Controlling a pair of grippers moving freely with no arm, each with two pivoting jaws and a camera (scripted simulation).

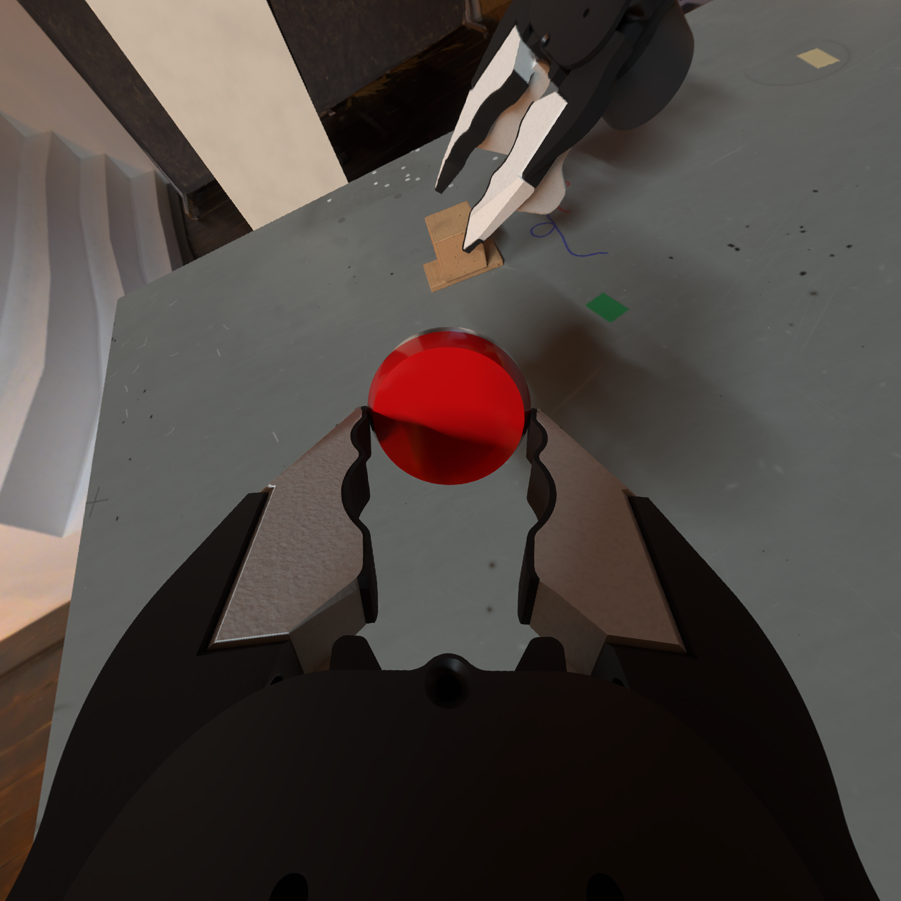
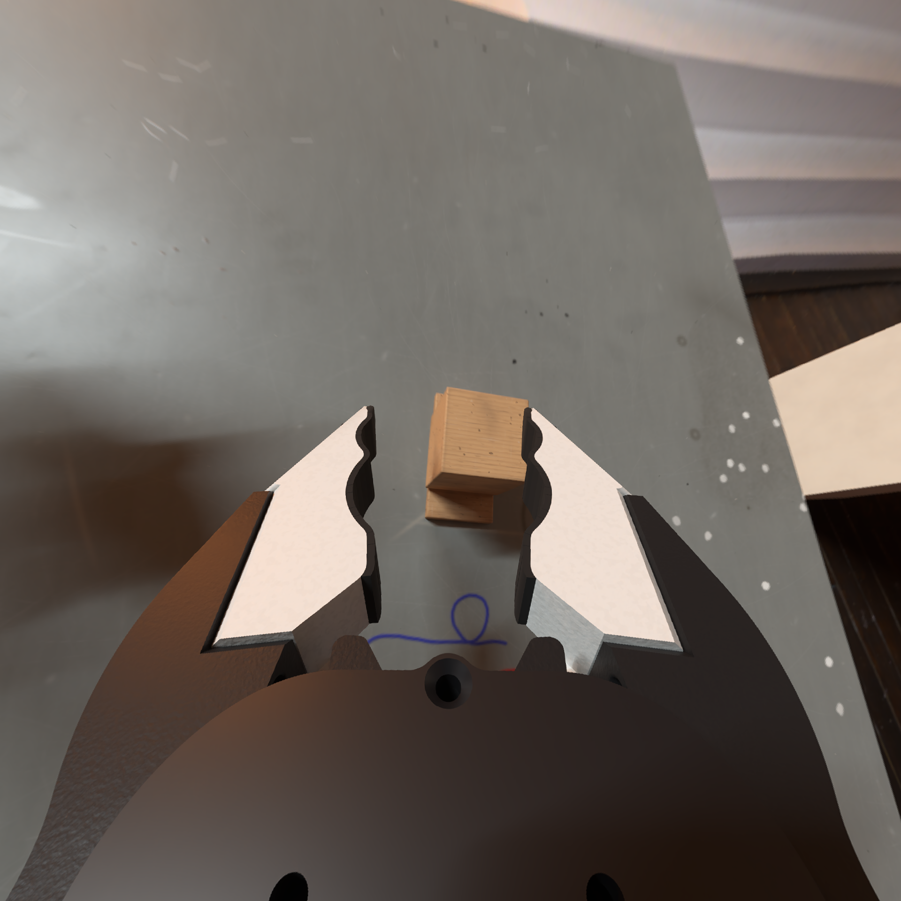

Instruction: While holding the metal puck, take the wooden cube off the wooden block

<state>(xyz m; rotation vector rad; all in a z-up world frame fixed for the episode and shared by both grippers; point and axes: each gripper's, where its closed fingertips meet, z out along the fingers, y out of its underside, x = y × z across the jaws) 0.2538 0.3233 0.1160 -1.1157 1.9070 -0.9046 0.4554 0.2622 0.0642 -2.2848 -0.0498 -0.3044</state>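
Note:
My left gripper (image 1: 447,414) is shut on the metal puck (image 1: 446,385), a round disc with a red face, held by its rim just above the grey table (image 1: 244,390). Farther off, the wooden cube (image 1: 446,224) sits on the flat wooden block (image 1: 435,279). My right gripper (image 1: 456,217) is open and points down over them. In the right wrist view the cube (image 2: 480,439) lies between the open fingers of the right gripper (image 2: 448,412), close to the right finger. The block (image 2: 458,507) sticks out under it.
A green square patch (image 1: 607,307) lies right of the puck and a tan patch (image 1: 818,58) at the far right. A blue thread squiggle (image 2: 470,624) lies near the block. The table edge (image 2: 780,390) runs close on the right.

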